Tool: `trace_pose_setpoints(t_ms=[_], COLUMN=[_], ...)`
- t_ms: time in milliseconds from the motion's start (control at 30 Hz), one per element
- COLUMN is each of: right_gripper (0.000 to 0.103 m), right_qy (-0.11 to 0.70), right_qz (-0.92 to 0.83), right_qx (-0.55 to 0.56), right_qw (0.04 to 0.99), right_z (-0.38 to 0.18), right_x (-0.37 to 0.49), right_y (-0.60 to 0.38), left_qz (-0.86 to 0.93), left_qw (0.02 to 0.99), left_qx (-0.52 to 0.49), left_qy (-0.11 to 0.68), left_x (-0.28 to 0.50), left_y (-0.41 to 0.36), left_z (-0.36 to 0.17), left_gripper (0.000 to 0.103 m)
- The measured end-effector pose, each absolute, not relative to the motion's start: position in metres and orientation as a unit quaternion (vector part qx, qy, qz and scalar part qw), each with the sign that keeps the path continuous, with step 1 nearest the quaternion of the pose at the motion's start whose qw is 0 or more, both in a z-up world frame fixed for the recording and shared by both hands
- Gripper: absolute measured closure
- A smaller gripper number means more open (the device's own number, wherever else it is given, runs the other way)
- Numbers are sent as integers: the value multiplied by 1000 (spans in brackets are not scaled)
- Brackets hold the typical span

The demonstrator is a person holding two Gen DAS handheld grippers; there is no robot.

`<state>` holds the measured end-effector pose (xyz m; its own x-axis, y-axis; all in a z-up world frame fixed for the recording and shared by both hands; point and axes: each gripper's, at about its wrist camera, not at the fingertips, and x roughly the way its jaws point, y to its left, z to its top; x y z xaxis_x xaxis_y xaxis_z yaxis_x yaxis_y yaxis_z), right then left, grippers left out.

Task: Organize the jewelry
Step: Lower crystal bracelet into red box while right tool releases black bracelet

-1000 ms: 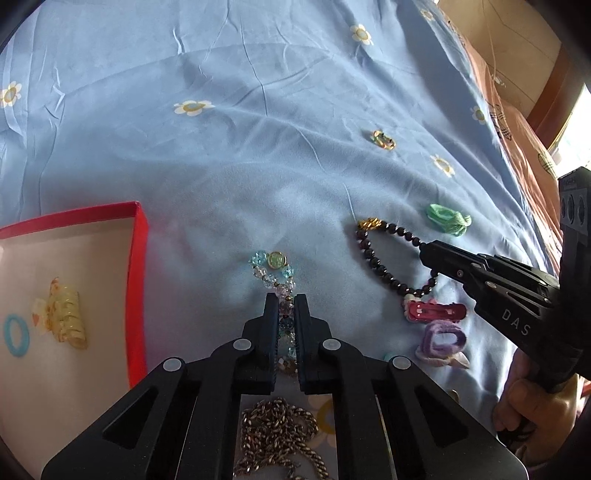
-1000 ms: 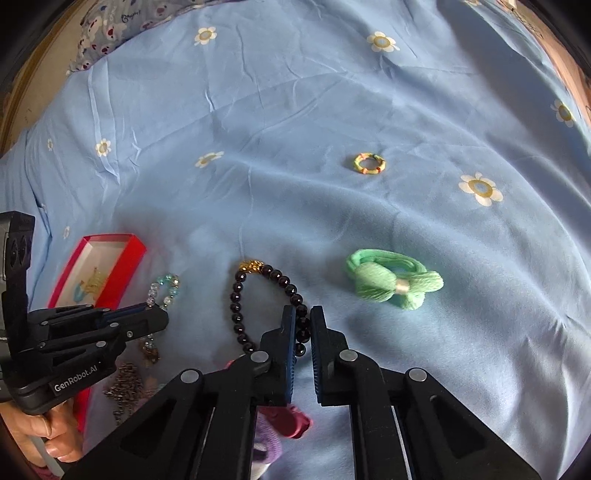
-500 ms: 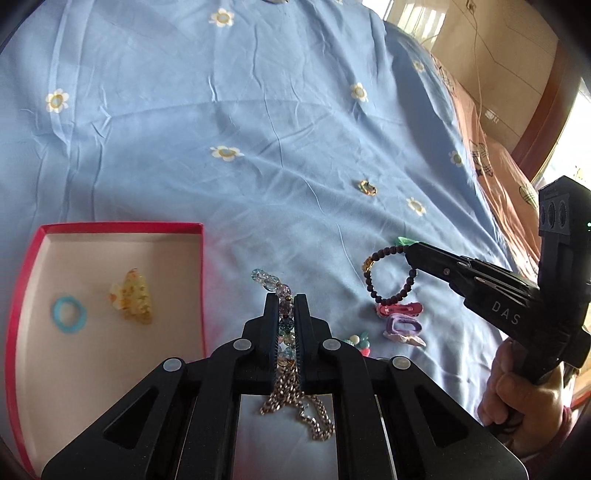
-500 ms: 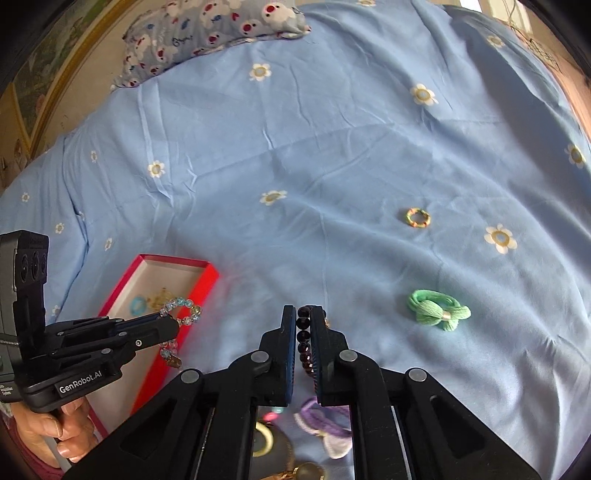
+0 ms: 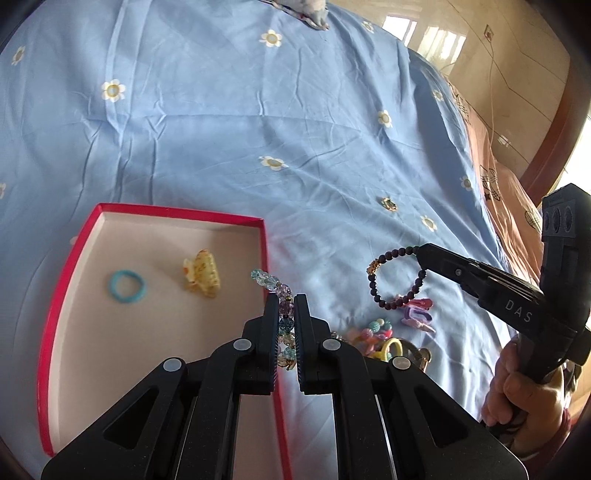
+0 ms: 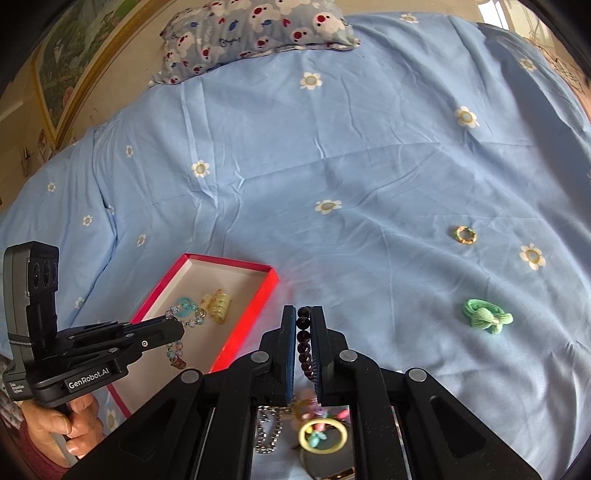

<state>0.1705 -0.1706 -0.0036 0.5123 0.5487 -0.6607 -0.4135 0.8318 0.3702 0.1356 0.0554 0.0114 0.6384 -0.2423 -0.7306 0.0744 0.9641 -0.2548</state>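
My left gripper (image 5: pixel 286 301) is shut on a crystal bead bracelet (image 5: pixel 271 282) and holds it in the air over the right edge of the red box (image 5: pixel 162 214); it also shows in the right wrist view (image 6: pixel 177 325) with the bracelet (image 6: pixel 184 308). The box (image 6: pixel 255 306) holds a blue ring (image 5: pixel 126 287) and a yellow hair claw (image 5: pixel 202 273). My right gripper (image 6: pixel 303 314) is shut on a dark bead bracelet (image 6: pixel 303 341), lifted above the bed. In the left wrist view that bracelet (image 5: pixel 384 284) hangs from the right gripper (image 5: pixel 421 254).
A blue flowered bedsheet (image 6: pixel 332 166) covers the bed. A green bow hair tie (image 6: pixel 485 317) and a small gold ring (image 6: pixel 464 235) lie to the right. Pink and purple clips (image 5: pixel 417 312), a yellow ring (image 6: pixel 322 435) and a metal chain (image 6: pixel 267 430) lie below. A pillow (image 6: pixel 258 29) lies at the far end.
Both grippers have risen from the sheet with their bracelets. The left one has moved left toward the red box, which now shows more fully.
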Motion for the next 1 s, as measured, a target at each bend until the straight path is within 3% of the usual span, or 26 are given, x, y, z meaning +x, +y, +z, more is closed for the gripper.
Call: trace_pose_setpoints(t_ms=[1000], right_gripper=[96], right_qy=[418], right_qz=[397], right_qx=[53], right_qw=[815], right_z=[-2], right_x=[143], right_y=[-34], left_qz=[-7], left_qw=[894], left_qx=[-153], left_qy=[421], left_x=[105], left_y=[151], left_z=[-10], left_gripper=[97])
